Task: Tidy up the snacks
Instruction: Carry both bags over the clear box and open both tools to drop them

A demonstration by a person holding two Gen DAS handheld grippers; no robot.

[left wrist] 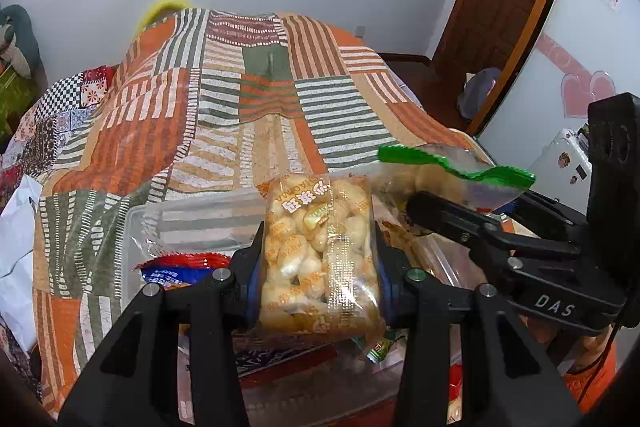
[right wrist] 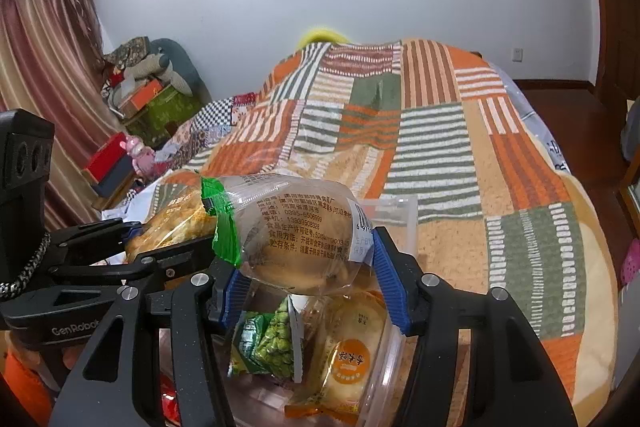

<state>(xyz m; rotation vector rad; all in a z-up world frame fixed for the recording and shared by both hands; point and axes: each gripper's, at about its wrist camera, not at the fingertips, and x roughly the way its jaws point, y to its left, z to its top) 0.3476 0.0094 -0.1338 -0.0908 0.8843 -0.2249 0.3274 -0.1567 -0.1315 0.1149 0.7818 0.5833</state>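
- Left wrist view: my left claw [left wrist: 320, 267] is clamped on a clear bag of little puffy snacks [left wrist: 318, 255], blue pads squeezing both sides, bag held up above the clear plastic bin [left wrist: 144, 227].
- Over at 3 o'clock in that view you can see my right claw [left wrist: 436, 211] with its own packet.
- Right wrist view: the right claw has a green-edged bread packet [right wrist: 296, 239] pinched between the pads, label side up, hanging over the tub [right wrist: 394, 367].
- Below it, at 6 o'clock, the tub already has green pea packs [right wrist: 276, 343] and an orange-label pastry [right wrist: 352, 359] in it.
- Everything sits on the striped patchwork blanket [right wrist: 440, 155].
- My read: mid-sort, both claws loaded, nothing placed yet.
- Next move probably needs lowering each packet into a free spot and letting go gently, since bread squashes easily.
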